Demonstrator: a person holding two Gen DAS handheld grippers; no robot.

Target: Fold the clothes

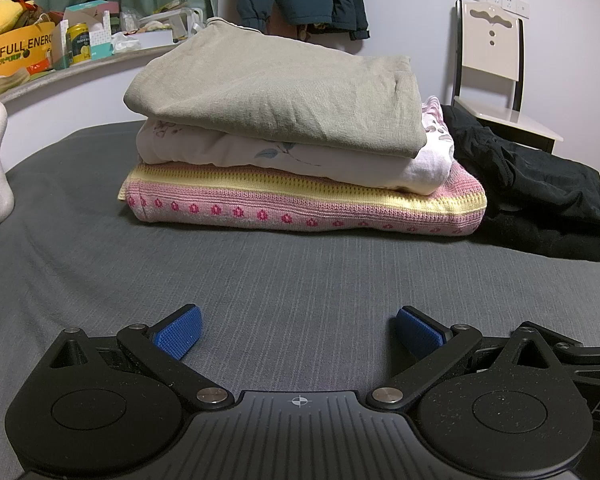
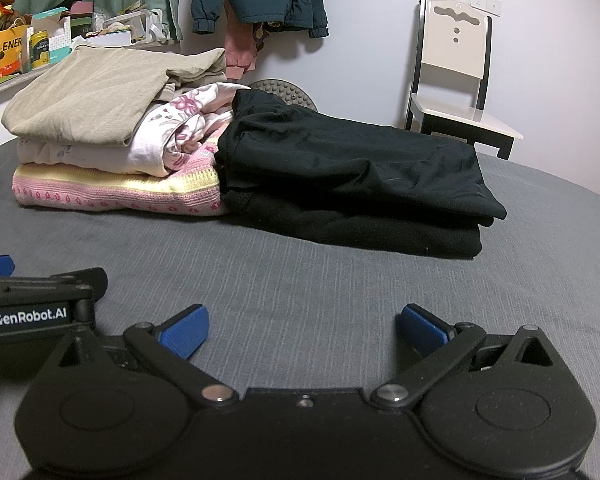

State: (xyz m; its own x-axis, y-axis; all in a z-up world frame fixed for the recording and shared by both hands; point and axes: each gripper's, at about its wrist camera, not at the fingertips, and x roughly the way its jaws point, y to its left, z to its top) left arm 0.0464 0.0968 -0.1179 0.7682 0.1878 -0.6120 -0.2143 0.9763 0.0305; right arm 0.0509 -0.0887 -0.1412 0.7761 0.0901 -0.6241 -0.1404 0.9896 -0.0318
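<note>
Left gripper [image 1: 298, 332] and right gripper [image 2: 302, 330] both spread, empty, over grey sheet [image 1: 284, 276]. Folded stack [image 1: 300, 168] straight ahead, long axis crosswise; black pile [image 2: 352, 184] nearer right gripper.

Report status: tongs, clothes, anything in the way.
Left tongs open, empty; right tongs open, empty. Olive, floral and pink knit stack folded; black stack folded beside it, touching. Gray bedsheet between tongs and stacks bare.

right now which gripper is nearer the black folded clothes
Right. The right gripper faces the black folded clothes almost straight ahead, while the left gripper fronts the pink stack, leaving them off to its right.
</note>
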